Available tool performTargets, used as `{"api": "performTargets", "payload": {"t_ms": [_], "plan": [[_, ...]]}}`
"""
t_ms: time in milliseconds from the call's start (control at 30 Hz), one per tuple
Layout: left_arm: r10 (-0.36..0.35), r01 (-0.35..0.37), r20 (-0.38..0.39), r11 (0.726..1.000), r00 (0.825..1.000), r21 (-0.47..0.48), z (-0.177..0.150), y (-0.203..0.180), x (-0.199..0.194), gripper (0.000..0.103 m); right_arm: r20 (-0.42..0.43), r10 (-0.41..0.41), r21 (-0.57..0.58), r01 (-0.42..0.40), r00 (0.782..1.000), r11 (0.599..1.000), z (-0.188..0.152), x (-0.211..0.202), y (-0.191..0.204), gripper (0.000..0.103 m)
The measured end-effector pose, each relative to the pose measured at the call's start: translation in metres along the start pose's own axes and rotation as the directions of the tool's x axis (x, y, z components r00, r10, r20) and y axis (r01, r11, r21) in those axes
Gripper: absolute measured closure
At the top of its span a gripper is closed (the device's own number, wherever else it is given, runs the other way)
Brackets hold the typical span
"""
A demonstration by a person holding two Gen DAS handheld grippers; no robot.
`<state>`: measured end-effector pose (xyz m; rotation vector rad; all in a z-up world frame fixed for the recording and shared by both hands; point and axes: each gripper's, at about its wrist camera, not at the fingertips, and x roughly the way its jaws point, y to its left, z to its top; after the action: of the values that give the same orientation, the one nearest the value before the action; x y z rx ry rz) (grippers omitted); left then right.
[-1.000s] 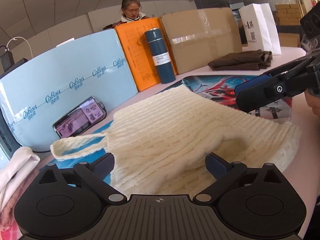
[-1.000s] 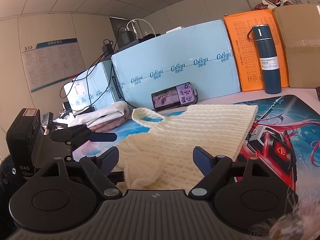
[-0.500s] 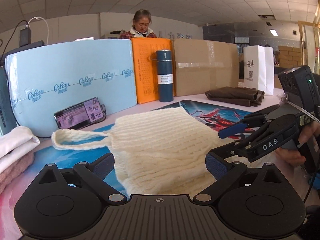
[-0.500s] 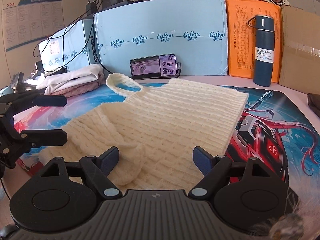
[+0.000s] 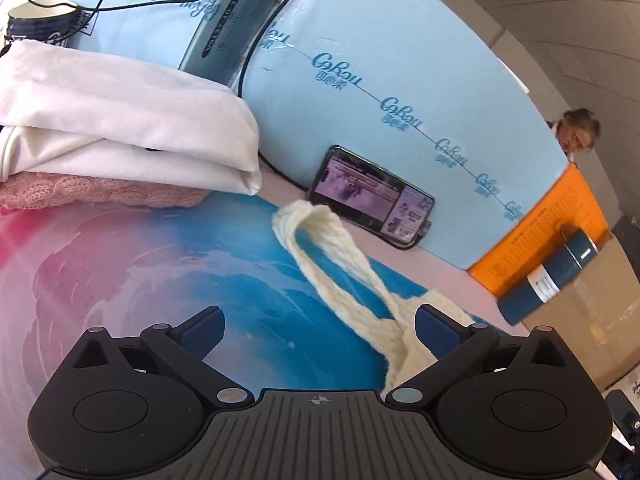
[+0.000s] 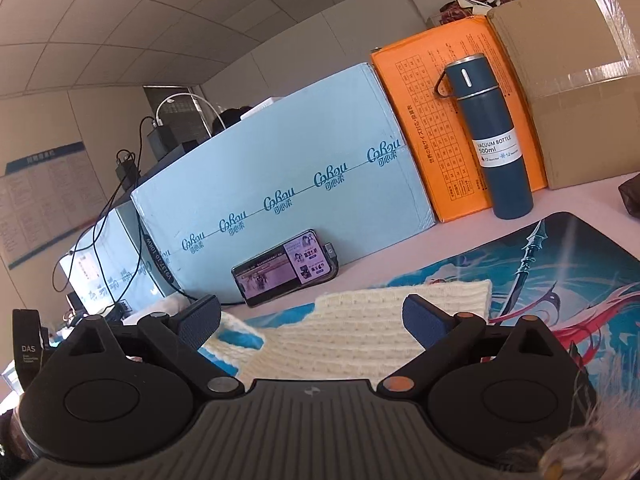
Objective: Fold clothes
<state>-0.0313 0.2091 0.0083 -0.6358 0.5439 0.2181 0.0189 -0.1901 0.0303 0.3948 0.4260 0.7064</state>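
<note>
A cream knit top lies flat on the printed mat [image 5: 120, 280]. In the left wrist view its looped strap [image 5: 320, 240] stretches toward the phone, and the knit body [image 5: 404, 344] touches the inner side of the right finger. My left gripper [image 5: 320, 330] is open, low over the mat beside the strap, with nothing held. In the right wrist view the knit top [image 6: 340, 340] fills the gap ahead of my right gripper [image 6: 312, 320], which is open just above the fabric's near part. Part of the left gripper's body [image 6: 28, 354] shows at the left edge.
Folded white cloth [image 5: 120, 120] rests on a pink knit [image 5: 100, 196] at the left. A phone [image 6: 284, 270] leans on the blue foam board [image 6: 280, 184]. Behind stand an orange box [image 6: 432, 120], a blue vacuum bottle [image 6: 492, 140] and a cardboard box [image 6: 580, 80]. A person sits behind them.
My left gripper swung left and down from the garment's body to its strap. My right gripper dropped lower and closer over the garment. Both stayed open.
</note>
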Motion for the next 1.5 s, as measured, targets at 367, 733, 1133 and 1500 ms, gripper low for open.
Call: {"api": "performTargets", "payload": {"t_ms": [367,733,1133,1500], "plan": [[0.198,-0.194,0.08,0.979,0.977,-0.063,0.028,-0.018,0.084,0.001,-0.084,0.03,0.249,-0.008,0.996,0.968,0.011,0.08,-0.069,0.005],[0.039,-0.041,0.07,0.998,0.997,0.038,0.023,-0.019,0.097,0.085,-0.119,0.031,0.334,0.011,0.992,0.943,0.001,0.085,-0.083,0.005],[-0.391,0.363,0.101,0.905,0.915,0.22,0.005,-0.06,0.058,0.089,-0.03,-0.107,0.41,0.11,0.994,0.905,-0.006,0.061,-0.097,0.005],[-0.415,0.408,-0.035,0.871,0.909,0.273,-0.009,-0.074,0.064,0.087,-0.023,-0.103,0.406,0.103,0.994,0.908,-0.006,0.061,-0.096,0.005]]}}
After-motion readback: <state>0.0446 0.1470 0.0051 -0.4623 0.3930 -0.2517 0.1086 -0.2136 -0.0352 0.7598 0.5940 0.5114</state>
